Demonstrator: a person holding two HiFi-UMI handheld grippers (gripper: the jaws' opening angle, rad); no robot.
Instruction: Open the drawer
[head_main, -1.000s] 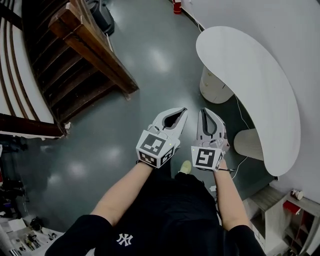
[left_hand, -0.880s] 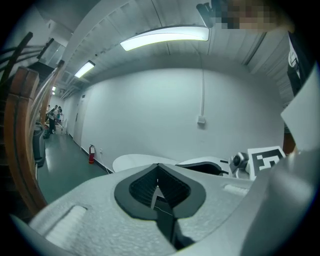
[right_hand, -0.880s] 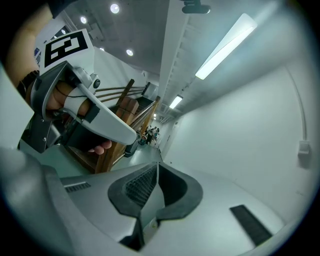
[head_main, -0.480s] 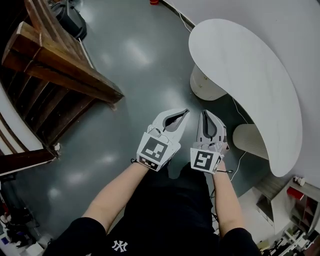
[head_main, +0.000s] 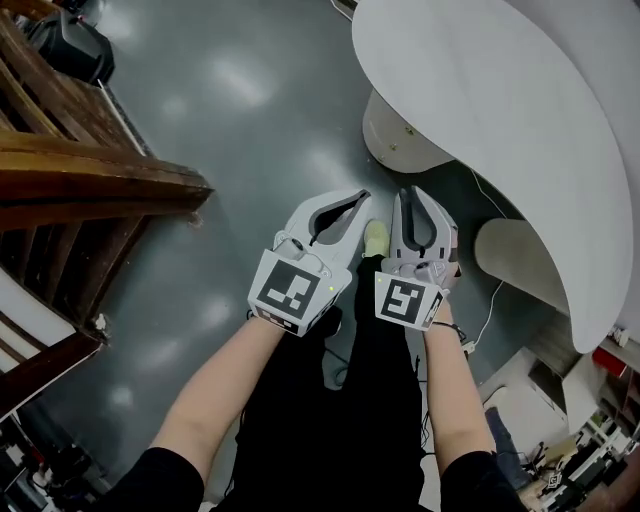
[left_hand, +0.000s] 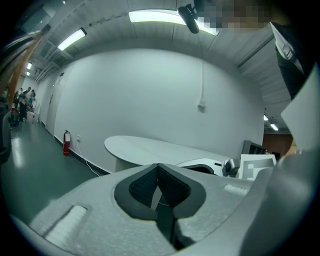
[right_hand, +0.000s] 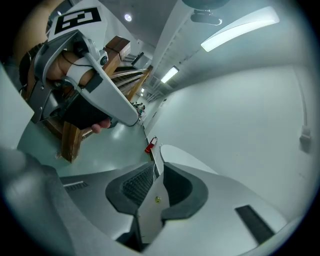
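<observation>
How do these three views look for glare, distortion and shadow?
Head view: soft glare patches lie on the glossy floor, and the wooden stairs sit in shadow. Left gripper view: heavy fisheye bows the white wall and the ceiling light strip, and the picture's rim goes dark. Right gripper view: same fisheye, dark corners, a blown-out overhead light strip.

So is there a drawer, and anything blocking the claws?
No drawer shows, so can't tell. The left claw and right claw hang over floor by the table; the right claw's jaws have just been opening, empty.
</observation>
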